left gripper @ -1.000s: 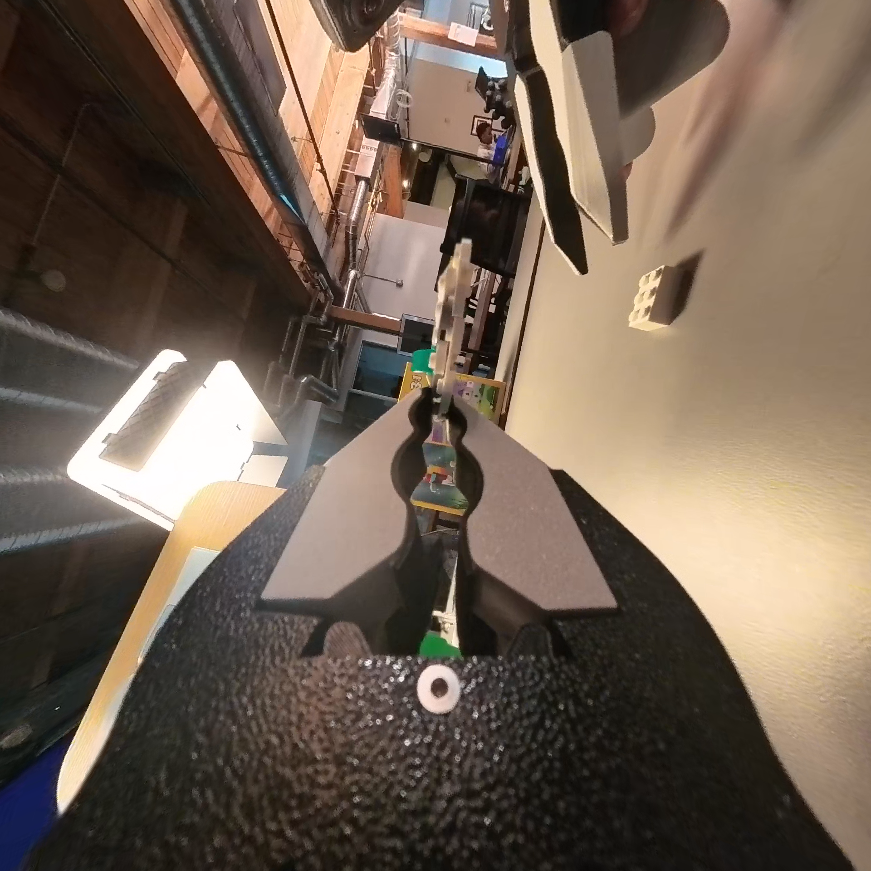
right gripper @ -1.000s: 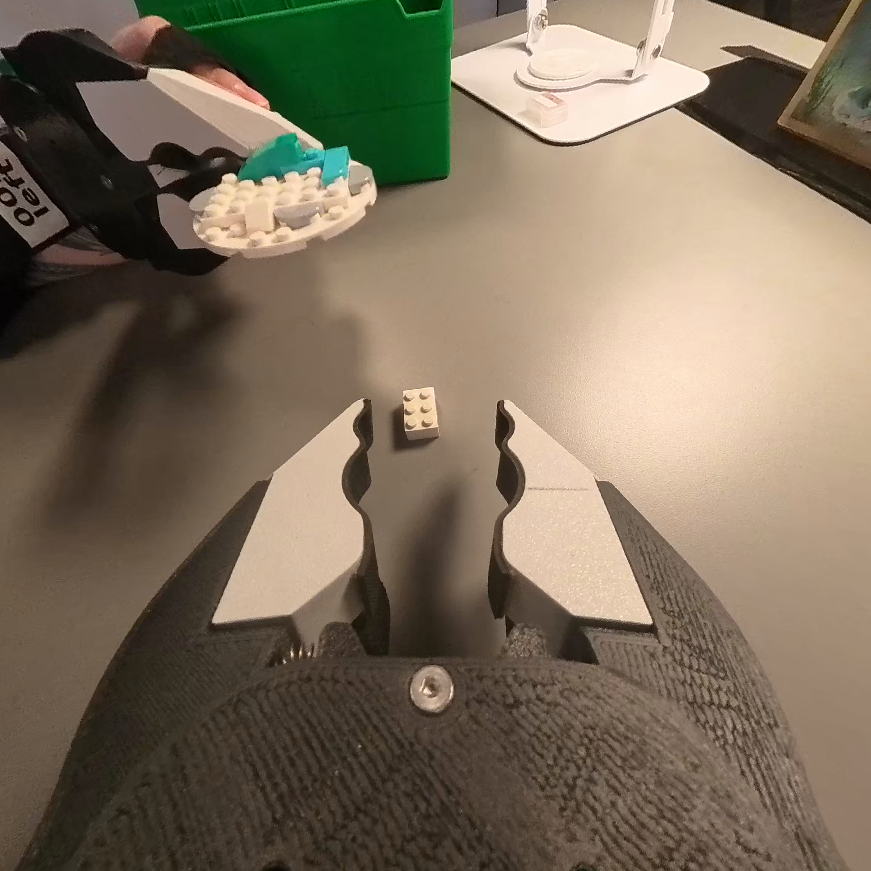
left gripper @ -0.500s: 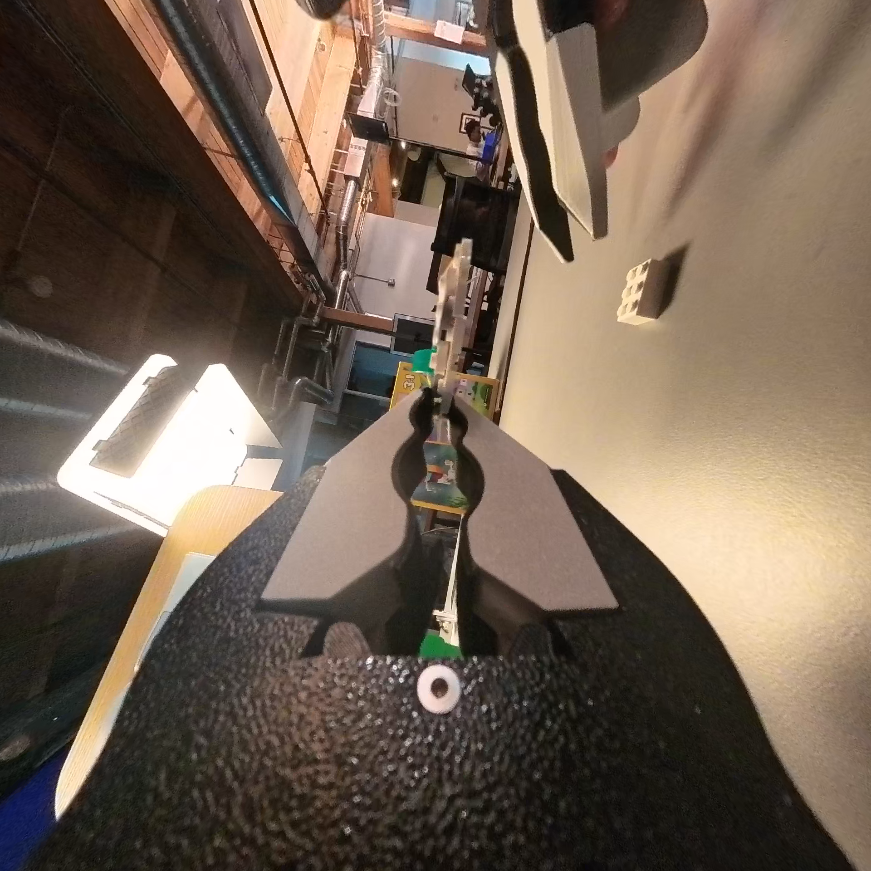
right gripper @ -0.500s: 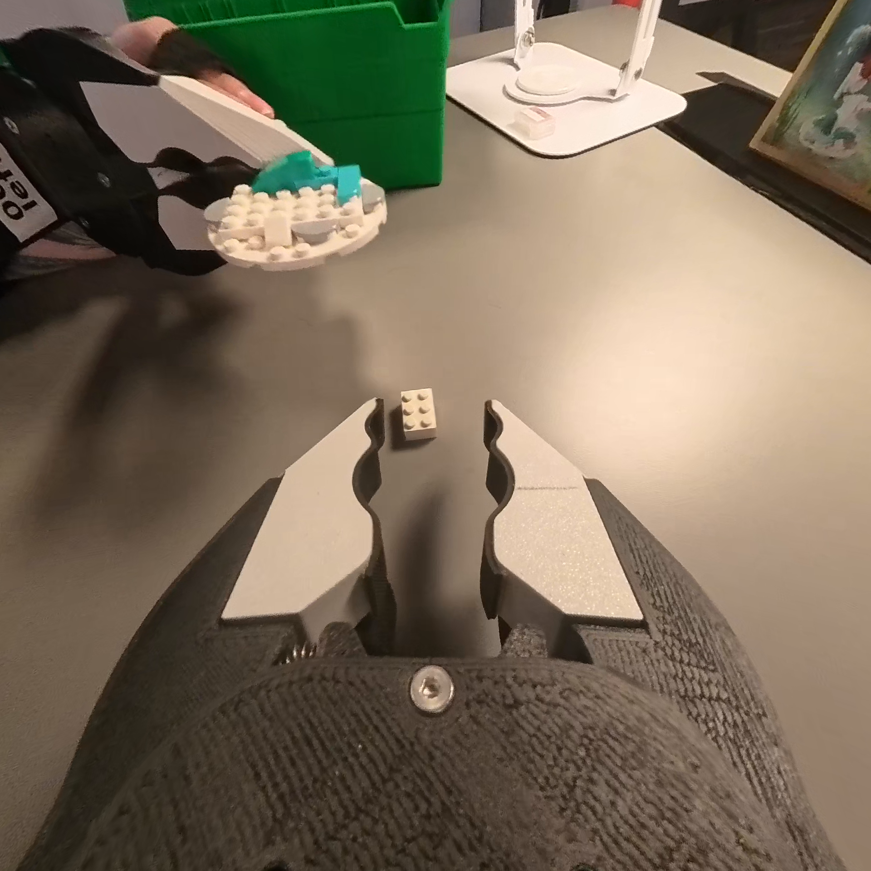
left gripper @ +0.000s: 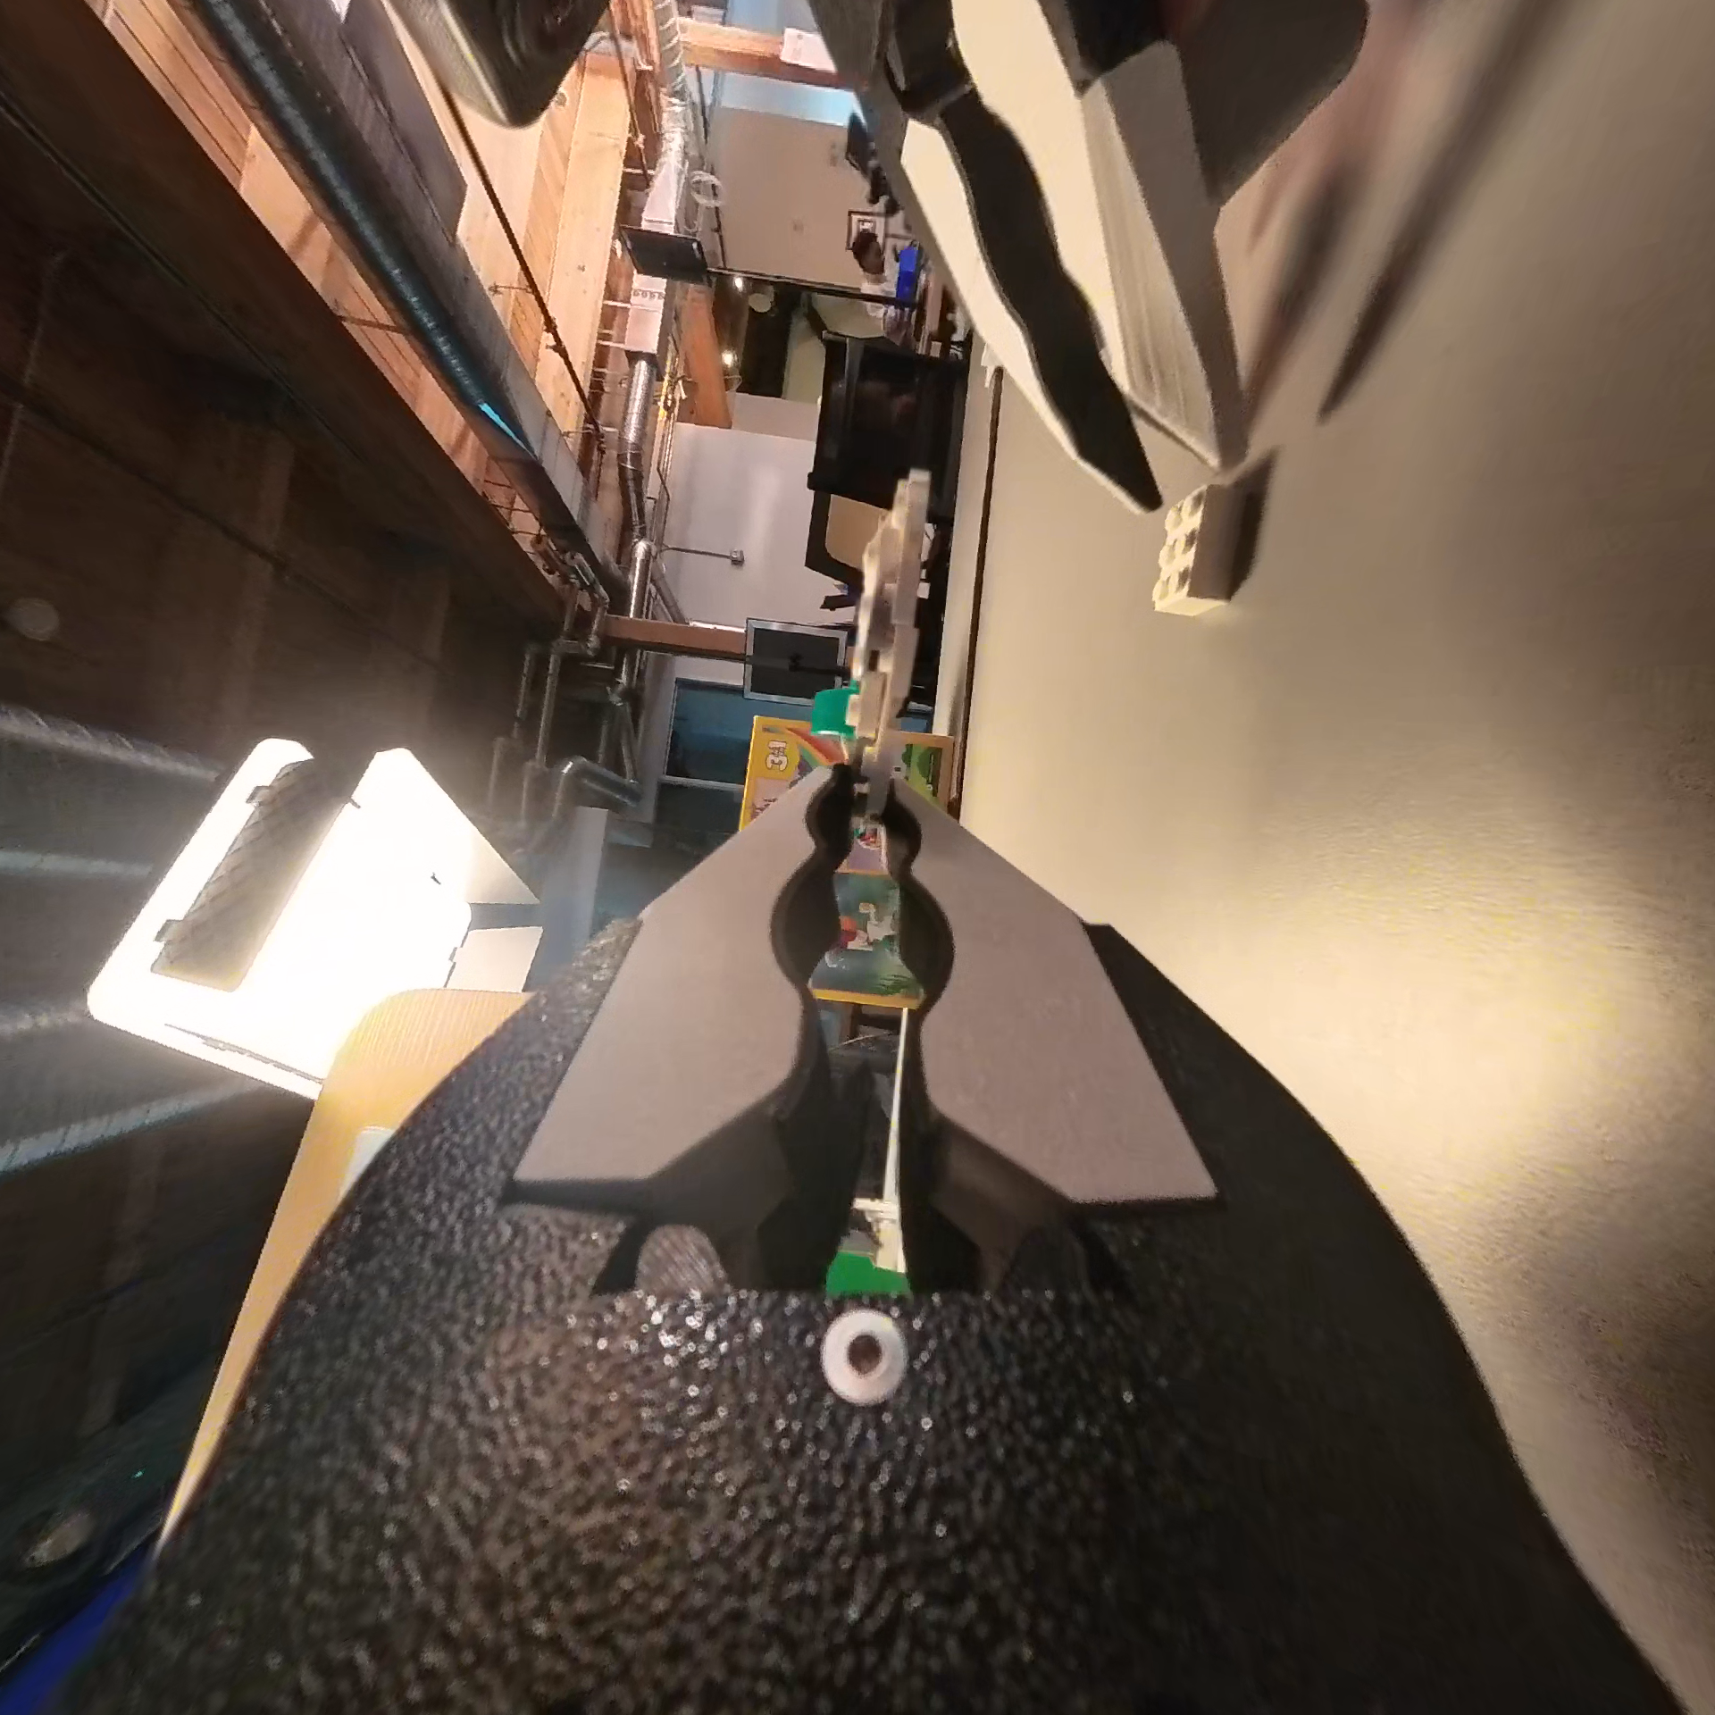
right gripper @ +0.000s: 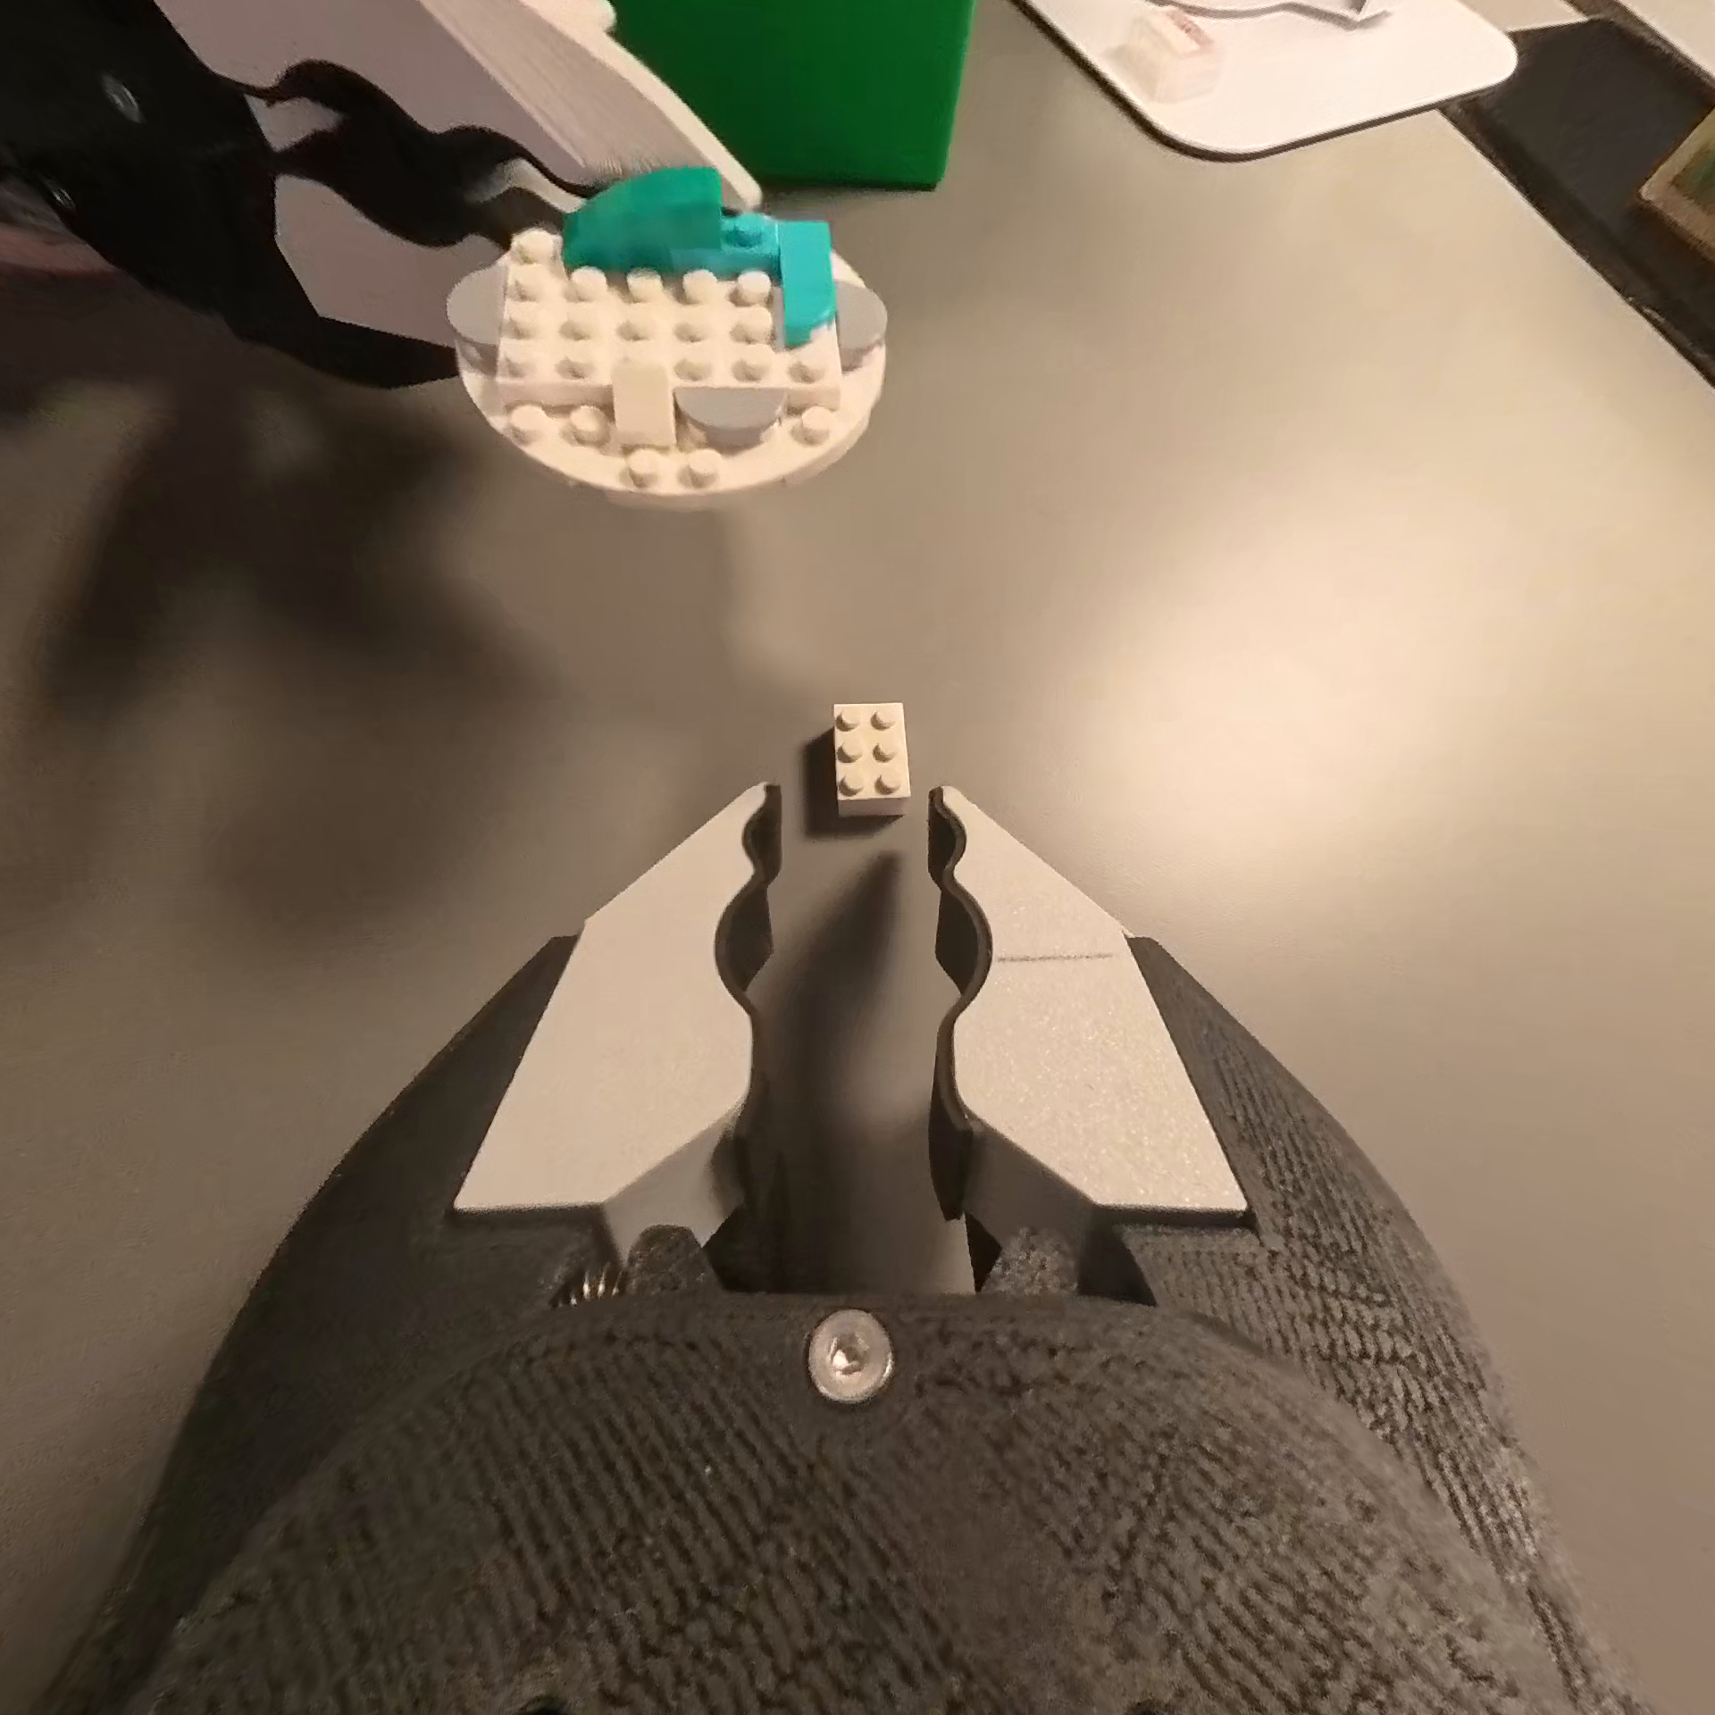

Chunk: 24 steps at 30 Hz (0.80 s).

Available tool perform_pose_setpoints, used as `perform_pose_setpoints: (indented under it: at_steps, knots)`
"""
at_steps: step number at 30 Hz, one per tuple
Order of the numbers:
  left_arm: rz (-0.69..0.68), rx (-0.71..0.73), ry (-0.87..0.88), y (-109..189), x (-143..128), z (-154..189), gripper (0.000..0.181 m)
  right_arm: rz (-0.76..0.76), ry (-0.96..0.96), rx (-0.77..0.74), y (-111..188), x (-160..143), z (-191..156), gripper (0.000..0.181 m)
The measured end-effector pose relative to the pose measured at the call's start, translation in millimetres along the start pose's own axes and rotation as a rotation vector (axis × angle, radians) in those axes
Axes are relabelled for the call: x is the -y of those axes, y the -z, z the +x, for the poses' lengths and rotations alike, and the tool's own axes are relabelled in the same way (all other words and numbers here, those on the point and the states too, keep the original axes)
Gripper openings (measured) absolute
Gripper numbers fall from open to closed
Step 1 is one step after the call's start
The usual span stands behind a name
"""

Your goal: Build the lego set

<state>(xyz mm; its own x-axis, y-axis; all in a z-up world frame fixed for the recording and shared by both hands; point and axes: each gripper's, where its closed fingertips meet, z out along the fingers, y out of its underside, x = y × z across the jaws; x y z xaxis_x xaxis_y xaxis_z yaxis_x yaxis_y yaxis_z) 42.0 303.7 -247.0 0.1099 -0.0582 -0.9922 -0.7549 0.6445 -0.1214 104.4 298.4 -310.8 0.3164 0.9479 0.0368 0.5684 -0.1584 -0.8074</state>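
Observation:
A small white two-by-three brick (right gripper: 870, 758) lies on the grey table (right gripper: 1253, 603), just beyond my right gripper's (right gripper: 852, 796) tips. The right gripper is open and empty, low over the table. My left gripper (left gripper: 865, 800) is shut on the rim of a round white Lego plate (left gripper: 889, 603), seen edge-on in its own view. In the right wrist view that plate (right gripper: 668, 371) hangs above the table at upper left, with white, grey and teal pieces on it. The brick also shows in the left wrist view (left gripper: 1197, 548), under the right gripper's fingers (left gripper: 1067, 306).
A green bin (right gripper: 798, 83) stands at the back of the table behind the plate. A white stand base (right gripper: 1299, 83) with a small clear piece sits at the back right. A picture box (left gripper: 854, 835) stands beyond the table's far end. The tips of one gripper are about 10 centimeters away from the tips of the other. About 30 centimeters separates my left fingertips from the white stand base (right gripper: 1299, 83).
My right gripper has moved forward and down to the white brick, and its jaws have narrowed. The left gripper with the round plate has come closer to the brick.

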Motion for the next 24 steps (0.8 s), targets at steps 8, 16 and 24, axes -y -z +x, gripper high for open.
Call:
perform_pose_setpoints:
  at_steps: [8, 16, 24]
  knots:
    - [-0.002, -0.014, -0.008, -0.2, -1.0, 2.3, 0.003, -0.062, 0.023, -0.012, -14.4, -1.5, 4.1, 0.021]
    - [-0.045, 0.017, -0.019, -3.4, -0.7, -4.5, 0.003, 0.115, -0.033, -0.218, 23.2, 35.3, 30.2, 0.015]
    - [-0.275, -0.041, -0.04, -14.9, -20.8, 4.7, 0.003, 0.163, -0.333, -0.323, 33.6, 80.2, 10.3, 0.015]
